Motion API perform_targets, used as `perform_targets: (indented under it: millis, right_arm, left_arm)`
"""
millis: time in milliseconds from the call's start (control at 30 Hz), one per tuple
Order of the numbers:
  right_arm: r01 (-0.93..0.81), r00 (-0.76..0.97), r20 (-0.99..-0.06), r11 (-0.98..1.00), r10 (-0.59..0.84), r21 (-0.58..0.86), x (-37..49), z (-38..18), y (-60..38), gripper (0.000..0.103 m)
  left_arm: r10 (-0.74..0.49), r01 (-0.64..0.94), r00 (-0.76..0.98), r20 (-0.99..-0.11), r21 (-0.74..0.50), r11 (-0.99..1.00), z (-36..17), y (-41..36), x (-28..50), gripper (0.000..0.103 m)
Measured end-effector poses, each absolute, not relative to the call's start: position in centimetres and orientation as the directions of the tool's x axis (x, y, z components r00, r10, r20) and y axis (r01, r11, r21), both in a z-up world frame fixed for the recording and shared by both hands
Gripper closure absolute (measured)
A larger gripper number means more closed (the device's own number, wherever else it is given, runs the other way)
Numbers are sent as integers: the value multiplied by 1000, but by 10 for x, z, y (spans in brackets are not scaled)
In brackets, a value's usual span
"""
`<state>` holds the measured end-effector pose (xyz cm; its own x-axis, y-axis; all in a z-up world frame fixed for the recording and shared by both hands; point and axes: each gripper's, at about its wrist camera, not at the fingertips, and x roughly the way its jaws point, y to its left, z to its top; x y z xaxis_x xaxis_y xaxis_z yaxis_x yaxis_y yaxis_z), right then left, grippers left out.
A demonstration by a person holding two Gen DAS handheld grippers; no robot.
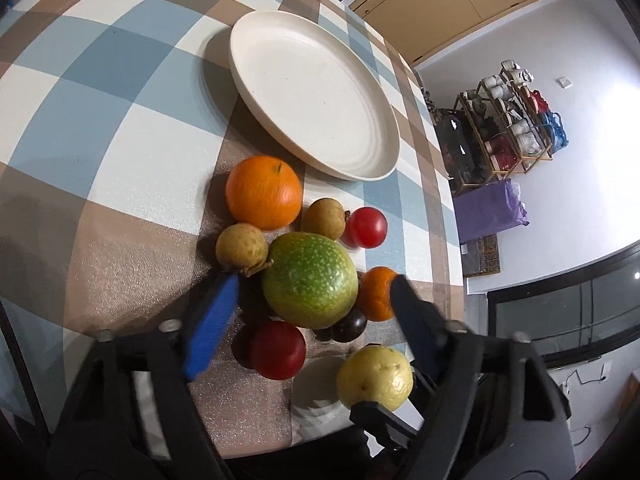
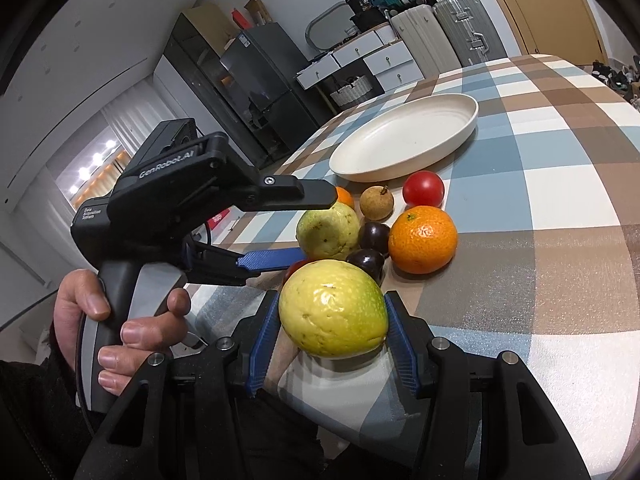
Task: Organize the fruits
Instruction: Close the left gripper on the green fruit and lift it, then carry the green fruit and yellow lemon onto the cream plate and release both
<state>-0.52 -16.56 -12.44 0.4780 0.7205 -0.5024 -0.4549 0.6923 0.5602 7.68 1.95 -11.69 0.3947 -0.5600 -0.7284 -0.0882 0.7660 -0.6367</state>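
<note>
Green fruit (image 1: 310, 280) between left tool (image 1: 312, 292) fingers, untouched, table (image 1: 120, 120)

a checked counter (image 1: 120, 128) carries an empty cream plate (image 1: 256, 96), an orange (image 1: 263, 192) and clustered smaller fruits.

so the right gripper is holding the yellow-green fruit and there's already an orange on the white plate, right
Not quite. The white plate has nothing on it; the orange lies on the checked tablecloth just beside the plate, as the left wrist view shows. The rest stands: the right gripper is holding the yellow-green fruit.
</note>
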Motion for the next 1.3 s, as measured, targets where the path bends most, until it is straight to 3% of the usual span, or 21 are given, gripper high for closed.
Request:
perform_targets:
  millis: [133, 833, 1300]
  right_arm:
    - [-452, 474, -499, 687, 725, 569, -4, -126, -167, 51]
    - [-460, 518, -458, 687, 722, 562, -8, -114, -176, 51]
    - [-484, 583, -406, 702, 704, 522, 36, -58, -188, 51]
  left_arm:
    - [-596, -108, 366, -715, -669, 735, -126, 18, 81, 56]
    - [-597, -10, 426, -680, -663, 749, -105, 14, 67, 56]
    - [-583, 52, 493, -646, -647, 760, -53, 49, 76, 56]
